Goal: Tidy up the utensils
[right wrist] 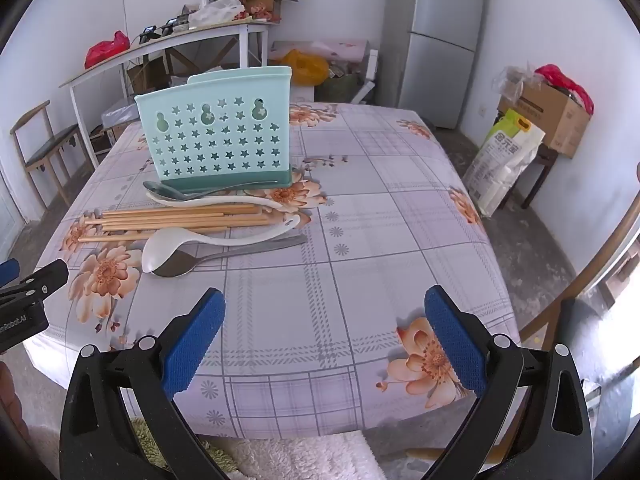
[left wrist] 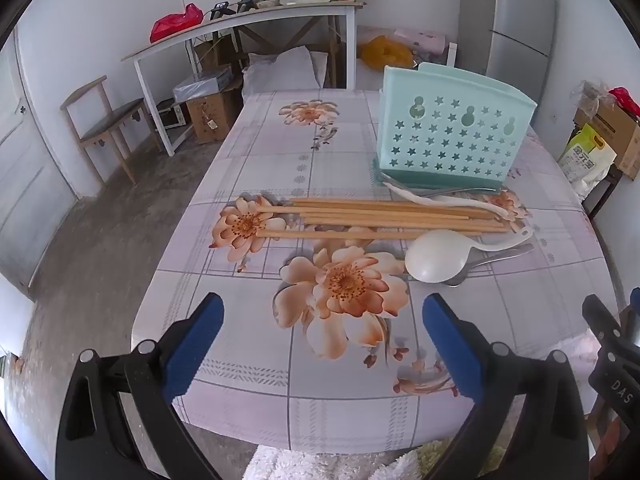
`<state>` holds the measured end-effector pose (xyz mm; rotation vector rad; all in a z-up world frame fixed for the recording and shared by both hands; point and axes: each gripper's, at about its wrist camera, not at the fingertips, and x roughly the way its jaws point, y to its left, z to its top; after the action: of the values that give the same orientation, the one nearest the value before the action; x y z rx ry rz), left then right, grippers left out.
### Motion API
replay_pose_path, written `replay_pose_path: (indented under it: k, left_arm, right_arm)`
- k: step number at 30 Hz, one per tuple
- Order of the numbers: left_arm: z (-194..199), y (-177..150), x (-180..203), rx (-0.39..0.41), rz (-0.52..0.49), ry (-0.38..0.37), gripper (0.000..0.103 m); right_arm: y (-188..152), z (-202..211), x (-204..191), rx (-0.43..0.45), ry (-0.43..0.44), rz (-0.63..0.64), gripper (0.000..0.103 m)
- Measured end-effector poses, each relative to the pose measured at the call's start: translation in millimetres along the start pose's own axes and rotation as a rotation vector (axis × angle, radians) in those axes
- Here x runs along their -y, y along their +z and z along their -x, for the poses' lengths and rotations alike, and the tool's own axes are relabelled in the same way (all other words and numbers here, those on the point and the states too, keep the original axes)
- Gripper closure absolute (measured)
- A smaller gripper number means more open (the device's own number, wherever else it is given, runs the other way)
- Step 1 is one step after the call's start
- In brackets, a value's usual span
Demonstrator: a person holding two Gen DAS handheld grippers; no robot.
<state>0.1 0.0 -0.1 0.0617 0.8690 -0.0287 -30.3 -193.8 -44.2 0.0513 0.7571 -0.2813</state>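
We are at the start: both the left gripper (left wrist: 322, 316) and right gripper (right wrist: 324, 312) hover with fingers wide apart, empty. Chopsticks (left wrist: 384, 218) and spoons (right wrist: 176, 254) lie on the worktop (right wrist: 360, 208) before the holder (right wrist: 218, 128); next we pick one utensil.

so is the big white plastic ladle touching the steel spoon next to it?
Touching. In the right wrist view the white plastic ladle has its bowl lying over the steel spoon bowl, no gap between them; the left wrist view shows the same overlap.
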Motion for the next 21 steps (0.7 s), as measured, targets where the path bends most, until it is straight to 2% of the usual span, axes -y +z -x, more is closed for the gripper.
replay_pose_path:
  k: [21]
  left_arm:
    - [-1.5, -3.4, -5.1, -0.005, -0.004, 0.007, 0.006]
  right_arm:
    - [-0.5, 1.9, 1.0, 0.001, 0.002, -0.002, 0.008]
